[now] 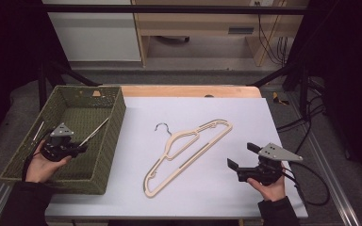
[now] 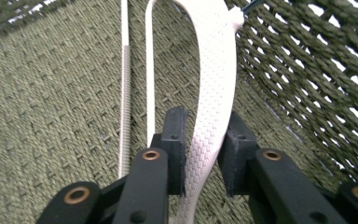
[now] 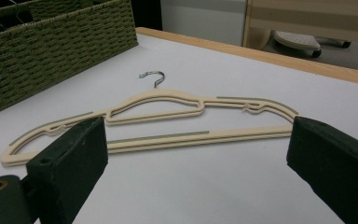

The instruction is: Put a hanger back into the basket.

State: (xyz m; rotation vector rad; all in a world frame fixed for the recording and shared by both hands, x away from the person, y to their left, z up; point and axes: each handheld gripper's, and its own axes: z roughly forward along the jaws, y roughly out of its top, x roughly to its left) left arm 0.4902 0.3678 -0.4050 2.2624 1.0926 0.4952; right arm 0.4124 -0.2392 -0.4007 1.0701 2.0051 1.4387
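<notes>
Near the table's right front corner, the right gripper (image 1: 242, 155) is held with jaws spread wide, facing a cream hanger (image 1: 187, 153) lying flat mid-table. At the left edge, the left gripper (image 1: 82, 149) pinches a white hanger (image 2: 212, 107) inside the green woven basket (image 1: 115, 136).

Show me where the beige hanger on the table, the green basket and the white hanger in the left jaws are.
beige hanger (image 1: 188, 153), high view, on its lower bar.
green basket (image 1: 114, 117), high view, on its right wall's rim.
white hanger (image 2: 213, 93), left gripper view, on its textured arm just above the jaws.
</notes>
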